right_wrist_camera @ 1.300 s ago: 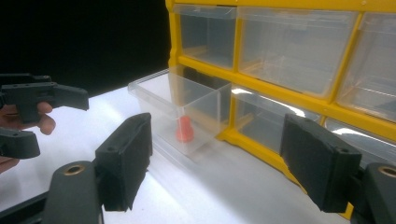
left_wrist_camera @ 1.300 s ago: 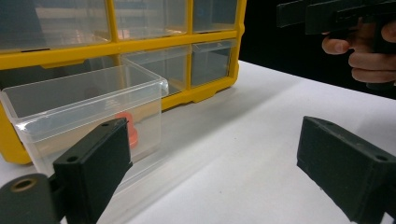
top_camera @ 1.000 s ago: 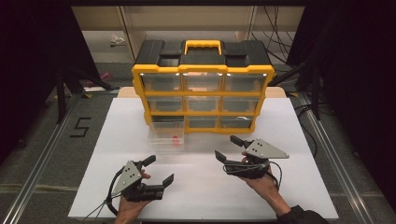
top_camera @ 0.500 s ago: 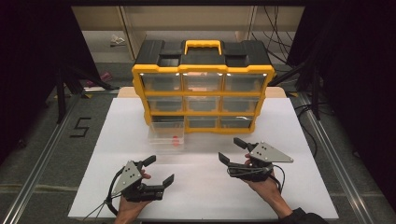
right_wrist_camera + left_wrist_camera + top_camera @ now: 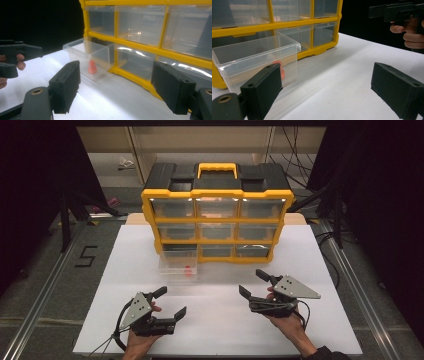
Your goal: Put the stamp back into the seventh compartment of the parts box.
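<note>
The clear plastic drawer is sitting pulled out of the yellow organizer's bottom-left slot, a small red part lying inside. Both grippers are hovering over the white table, the left gripper released, the right gripper spread too. Best bet: approach squarely, pinching gently, since that thin glossy wall probably slips.

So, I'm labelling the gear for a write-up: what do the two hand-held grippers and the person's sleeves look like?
Both are black, with two blocky jaws. The left hand-held gripper and the right hand-held gripper each carry a grey three-cornered plate with small dark dots on top and trail a thin black cable. A dark sleeve shows at the right wrist.
</note>
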Action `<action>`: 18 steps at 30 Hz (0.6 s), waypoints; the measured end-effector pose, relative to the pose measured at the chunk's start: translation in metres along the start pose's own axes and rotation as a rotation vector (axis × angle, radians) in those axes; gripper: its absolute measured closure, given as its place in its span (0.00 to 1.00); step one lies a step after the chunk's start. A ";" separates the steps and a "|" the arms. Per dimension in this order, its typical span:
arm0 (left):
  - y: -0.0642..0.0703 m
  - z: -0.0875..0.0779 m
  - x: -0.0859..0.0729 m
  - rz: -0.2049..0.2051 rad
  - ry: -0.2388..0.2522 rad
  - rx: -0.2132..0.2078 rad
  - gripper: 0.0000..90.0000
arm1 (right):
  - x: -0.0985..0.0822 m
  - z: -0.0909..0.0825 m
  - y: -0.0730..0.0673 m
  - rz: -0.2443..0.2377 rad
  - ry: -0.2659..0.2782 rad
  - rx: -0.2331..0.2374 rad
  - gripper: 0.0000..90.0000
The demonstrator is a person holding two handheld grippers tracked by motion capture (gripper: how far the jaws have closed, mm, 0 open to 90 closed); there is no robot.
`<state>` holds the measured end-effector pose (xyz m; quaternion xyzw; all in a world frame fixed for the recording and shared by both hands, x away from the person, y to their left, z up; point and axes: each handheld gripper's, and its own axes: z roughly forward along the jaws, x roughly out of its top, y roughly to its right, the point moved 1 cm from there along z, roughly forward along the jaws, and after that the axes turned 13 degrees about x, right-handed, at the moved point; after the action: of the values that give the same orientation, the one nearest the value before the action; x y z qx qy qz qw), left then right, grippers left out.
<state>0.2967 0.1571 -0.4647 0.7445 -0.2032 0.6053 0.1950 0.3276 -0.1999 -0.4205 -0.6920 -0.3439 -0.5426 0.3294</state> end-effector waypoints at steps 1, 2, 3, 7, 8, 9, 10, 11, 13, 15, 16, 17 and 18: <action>0.000 0.000 0.000 0.000 0.000 0.000 0.10 | -0.001 -0.001 0.000 0.001 0.000 0.000 0.26; 0.000 0.000 0.000 0.000 0.000 0.000 0.10 | -0.001 -0.001 0.000 0.001 0.000 0.000 0.26; 0.000 0.000 0.000 0.000 0.000 0.000 0.10 | -0.001 -0.001 0.000 0.001 -0.003 0.001 0.26; 0.000 0.000 0.000 0.000 0.000 -0.002 0.10 | -0.003 -0.004 -0.001 0.002 -0.002 -0.001 0.26; 0.000 0.000 0.000 -0.001 -0.001 -0.002 0.10 | -0.003 -0.004 -0.001 0.003 -0.002 -0.003 0.25; 0.000 0.000 0.000 0.000 -0.002 -0.003 0.10 | -0.004 -0.005 -0.001 0.003 0.001 -0.002 0.25; 0.000 0.000 0.000 0.001 -0.001 -0.004 0.10 | -0.004 -0.006 -0.001 0.002 0.002 -0.002 0.25; 0.000 0.000 0.000 0.001 -0.001 -0.003 0.10 | -0.004 -0.006 -0.001 0.003 0.005 -0.002 0.25; 0.000 0.000 0.000 0.001 -0.001 -0.004 0.10 | -0.005 -0.008 -0.001 0.004 0.004 -0.002 0.24; 0.000 0.000 0.000 0.000 -0.001 -0.004 0.10 | -0.006 -0.008 -0.002 0.003 0.004 -0.004 0.23; 0.000 0.000 0.000 0.000 -0.001 -0.004 0.10 | -0.006 -0.009 -0.002 0.002 0.005 -0.002 0.23; 0.000 0.000 0.000 0.000 -0.002 -0.005 0.10 | -0.006 -0.009 -0.002 0.003 0.007 -0.003 0.22; 0.000 0.000 0.000 0.000 -0.002 -0.005 0.10 | -0.006 -0.010 -0.002 0.003 0.006 -0.004 0.22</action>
<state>0.2967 0.1567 -0.4649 0.7445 -0.2050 0.6043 0.1965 0.3194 -0.2076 -0.4247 -0.6915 -0.3407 -0.5449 0.3299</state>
